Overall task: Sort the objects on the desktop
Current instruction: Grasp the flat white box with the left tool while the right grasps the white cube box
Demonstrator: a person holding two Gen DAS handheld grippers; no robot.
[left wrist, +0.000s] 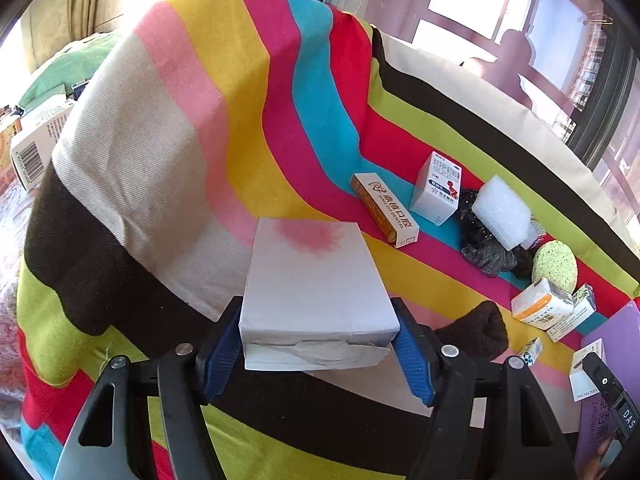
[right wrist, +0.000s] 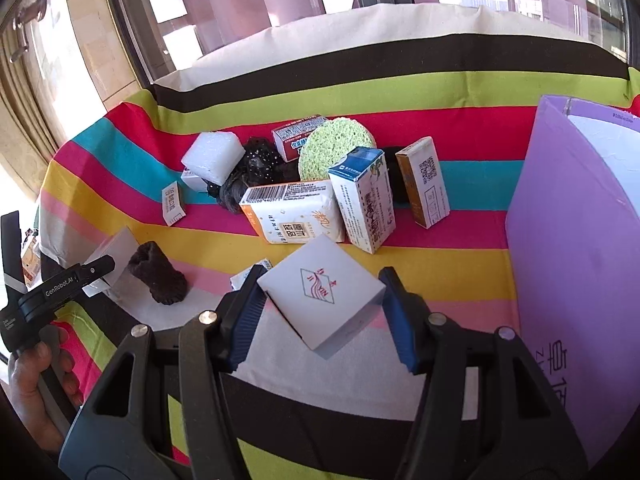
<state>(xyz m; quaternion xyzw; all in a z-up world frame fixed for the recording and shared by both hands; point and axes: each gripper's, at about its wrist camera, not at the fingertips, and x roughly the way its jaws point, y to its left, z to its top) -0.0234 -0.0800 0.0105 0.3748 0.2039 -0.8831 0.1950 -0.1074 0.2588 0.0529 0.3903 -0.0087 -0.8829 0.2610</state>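
The left claw (left wrist: 318,344) holds a white pack with a pink stain (left wrist: 316,280) tight between its blue pads. The right claw (right wrist: 320,316) grips a white box with a red mark (right wrist: 322,296) by its corners, above the striped table (right wrist: 440,268).

Nine boxes (right wrist: 362,200) (two held), two sponges (right wrist: 336,146).

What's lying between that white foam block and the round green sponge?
In the right wrist view, a dark speckled bundle of fabric sits between the white foam block and the green sponge, with a red-and-white box just behind it.
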